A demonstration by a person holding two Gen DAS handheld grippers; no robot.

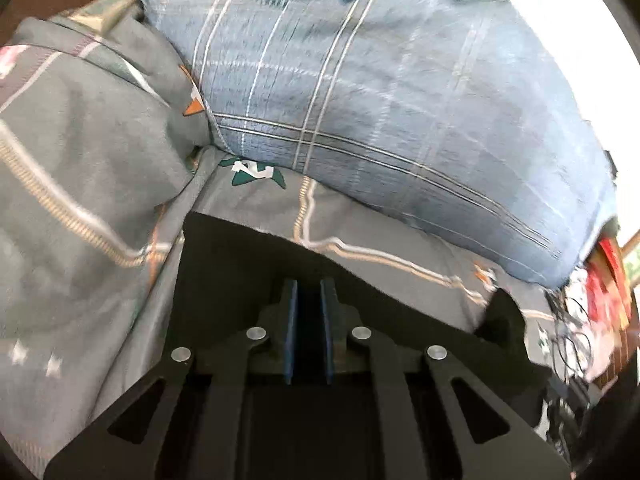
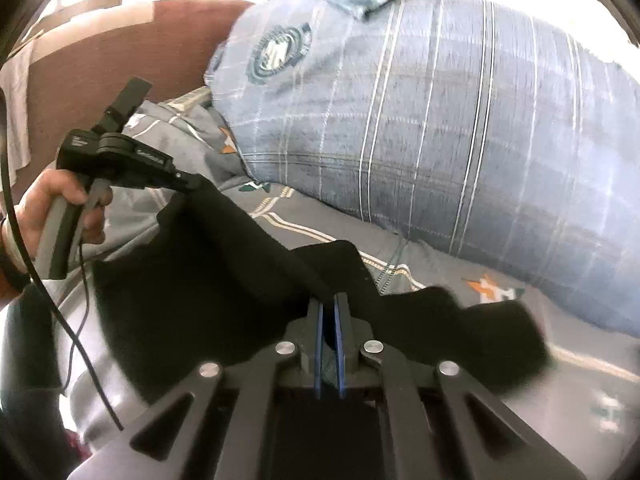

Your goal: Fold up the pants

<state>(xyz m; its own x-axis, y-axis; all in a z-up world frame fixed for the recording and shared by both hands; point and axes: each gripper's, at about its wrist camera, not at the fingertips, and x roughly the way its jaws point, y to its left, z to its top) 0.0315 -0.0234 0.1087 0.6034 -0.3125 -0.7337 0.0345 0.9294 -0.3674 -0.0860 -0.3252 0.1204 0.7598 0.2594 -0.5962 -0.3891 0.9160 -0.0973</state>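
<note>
Black fabric pants (image 2: pixel 224 272) lay spread across a grey patterned bedsheet with orange-and-white stripes and small star motifs (image 1: pixel 80 168), stretched between the two handheld grippers. In the right wrist view, the right gripper (image 2: pixel 330 300) had its blue-padded jaws drawn together on an edge of the dark cloth, a fold of which showed in the narrow slot between the pads. From there the garment ran up and to the left toward the left gripper (image 2: pixel 188 182), whose tip met the far corner of the cloth; a person's hand (image 2: pixel 60 204) gripped its grey handle, with a black cable (image 2: pixel 52 304) trailing down past the wrist. In the left wrist view, the left gripper (image 1: pixel 310 284) had its blue pads close together with only a slim dark gap between them, and the black cloth lay over and around its fingers, so it appeared clamped on the pants edge. Behind the garment rested a large blue plaid pillow with a round green-and-white emblem (image 2: pixel 440 120), and a brown headboard (image 2: pixel 120 60) stood beyond it at the upper left.
</note>
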